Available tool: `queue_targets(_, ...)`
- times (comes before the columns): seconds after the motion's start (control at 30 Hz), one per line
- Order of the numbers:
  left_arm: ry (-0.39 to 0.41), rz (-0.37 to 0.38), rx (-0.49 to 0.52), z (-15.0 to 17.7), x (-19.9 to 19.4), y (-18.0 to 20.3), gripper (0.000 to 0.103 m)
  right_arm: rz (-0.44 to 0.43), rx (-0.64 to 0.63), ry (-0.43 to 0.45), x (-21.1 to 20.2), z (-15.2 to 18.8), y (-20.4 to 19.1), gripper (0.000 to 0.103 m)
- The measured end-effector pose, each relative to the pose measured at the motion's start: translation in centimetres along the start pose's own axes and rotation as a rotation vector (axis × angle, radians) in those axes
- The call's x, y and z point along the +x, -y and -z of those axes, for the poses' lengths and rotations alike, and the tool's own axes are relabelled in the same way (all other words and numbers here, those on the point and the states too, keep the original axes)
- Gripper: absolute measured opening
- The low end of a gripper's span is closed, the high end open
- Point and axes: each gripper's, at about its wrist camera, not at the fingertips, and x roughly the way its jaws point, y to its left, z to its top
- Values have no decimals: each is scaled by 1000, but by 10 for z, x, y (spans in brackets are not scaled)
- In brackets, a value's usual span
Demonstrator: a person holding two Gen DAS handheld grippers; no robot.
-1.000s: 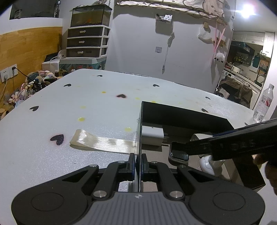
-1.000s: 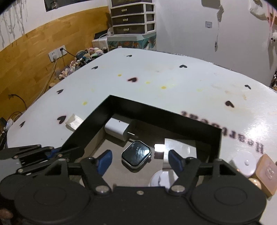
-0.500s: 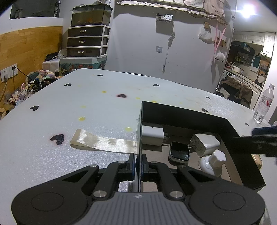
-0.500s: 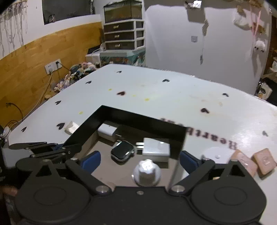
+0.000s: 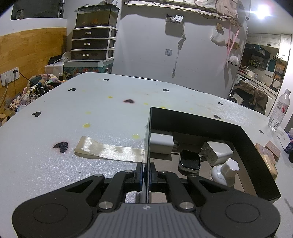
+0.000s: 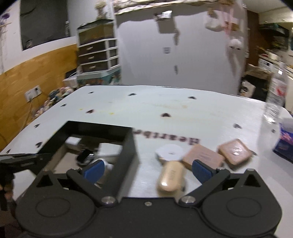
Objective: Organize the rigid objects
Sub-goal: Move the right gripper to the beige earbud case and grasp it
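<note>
Left gripper [image 5: 145, 175] clamped on the black box's [image 5: 256, 159] side wall; right gripper [image 6: 146, 169] spread wide, holding nothing, just opened. Inside the box: chargers [image 5: 218, 152], smartwatch [image 5: 189, 162]. Outside, on the heart-dotted white table [image 5: 91, 102]: wooden case [image 6: 171, 176], two pink blocks [image 6: 234, 151]. Water bottle [image 5: 279, 109] at the far edge.

My left camera gives a sharp picture. A bright lamp [image 5: 263, 12] glares in the top right corner, and the table [image 5: 109, 117] shines pale. My right camera's picture is smeared and blurry all over. Both pictures bend round with dark corners.
</note>
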Motion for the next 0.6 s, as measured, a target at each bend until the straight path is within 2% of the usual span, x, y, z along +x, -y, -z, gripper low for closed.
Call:
queue_targets(0.23,0,1,0,0,0,0,6,76,55,4,9,21,35,101)
queue_targets(0.4,0,1,0,0,0,0,6,73,86,9,20,33,45,89)
queue_targets(0.47,0,1,0,0,0,0,6,69,84,-2,26,35,43,80)
queue_targets(0.6,0,1,0,0,0,0,6,63,103,-40,43,30,37,70)
